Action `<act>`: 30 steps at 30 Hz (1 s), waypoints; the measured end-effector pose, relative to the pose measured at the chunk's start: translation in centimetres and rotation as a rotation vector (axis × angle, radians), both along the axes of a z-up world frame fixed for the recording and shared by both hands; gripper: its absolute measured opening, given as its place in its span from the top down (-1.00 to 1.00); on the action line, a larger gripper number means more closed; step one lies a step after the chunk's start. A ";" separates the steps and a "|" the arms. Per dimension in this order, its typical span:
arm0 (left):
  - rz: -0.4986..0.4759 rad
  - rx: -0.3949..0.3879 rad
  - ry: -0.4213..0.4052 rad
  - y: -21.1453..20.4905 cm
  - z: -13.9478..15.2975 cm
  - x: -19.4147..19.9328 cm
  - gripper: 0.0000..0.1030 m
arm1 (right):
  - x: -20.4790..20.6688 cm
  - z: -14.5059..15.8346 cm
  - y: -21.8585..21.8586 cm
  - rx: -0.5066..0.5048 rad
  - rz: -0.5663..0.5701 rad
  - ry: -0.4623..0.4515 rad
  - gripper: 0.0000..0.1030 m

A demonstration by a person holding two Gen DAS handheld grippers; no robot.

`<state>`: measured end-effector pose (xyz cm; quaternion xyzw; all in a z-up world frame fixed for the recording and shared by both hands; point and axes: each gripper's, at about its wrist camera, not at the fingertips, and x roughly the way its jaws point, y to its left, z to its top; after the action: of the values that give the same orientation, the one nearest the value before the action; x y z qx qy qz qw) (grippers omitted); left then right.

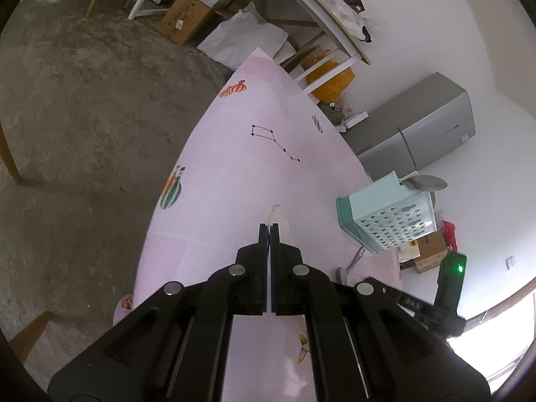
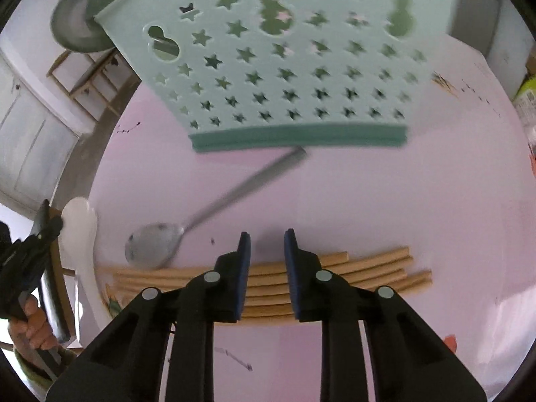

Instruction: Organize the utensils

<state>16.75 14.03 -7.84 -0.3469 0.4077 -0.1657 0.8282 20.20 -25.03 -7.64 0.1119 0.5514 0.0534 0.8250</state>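
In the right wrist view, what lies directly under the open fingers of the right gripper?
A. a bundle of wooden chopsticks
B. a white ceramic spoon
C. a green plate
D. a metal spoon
A: the right gripper stands open over the wooden chopsticks, while the metal spoon lies further left.

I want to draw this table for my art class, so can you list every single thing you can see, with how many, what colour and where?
Tablecloth: one, pink with small fruit prints, covering the table.
Utensil holder: one, mint green with star-shaped holes, at the far side of the table.
Ladle: one, grey metal, sticking out of the holder.
Metal spoon: one, silver, lying between holder and chopsticks.
Chopsticks: a pile, light wood, near edge under the right gripper.
White spoon: one, at the table's left edge.
Fridge: one, grey, against the wall.
Left gripper: black, shut.
Right gripper: black, open above the chopsticks.
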 end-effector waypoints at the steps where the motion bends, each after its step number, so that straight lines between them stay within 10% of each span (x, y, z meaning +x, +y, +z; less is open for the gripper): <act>1: 0.000 0.008 -0.002 -0.3 0.1 0.0 1.00 | -0.5 0.0 -0.2 0.001 0.000 0.000 0.60; 8: -0.002 0.054 -0.016 -1.4 0.9 0.0 1.00 | -1.9 1.2 0.7 -0.043 0.120 -0.073 0.58; 13: 0.004 0.075 -0.022 -1.6 1.4 0.0 1.00 | -0.9 3.4 6.3 -0.136 0.485 -0.220 0.14; 20: 0.019 0.081 -0.012 -1.4 1.2 0.3 1.00 | 1.4 2.2 11.0 -0.169 0.799 -0.201 0.11; 30: 0.001 0.067 0.001 -1.1 0.5 1.1 1.00 | -0.2 0.3 13.7 -0.294 0.839 -0.259 0.21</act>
<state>17.80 12.91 -7.30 -0.3191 0.4135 -0.1512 0.8393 20.00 -11.35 -7.31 -0.2468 0.4430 0.3174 0.8013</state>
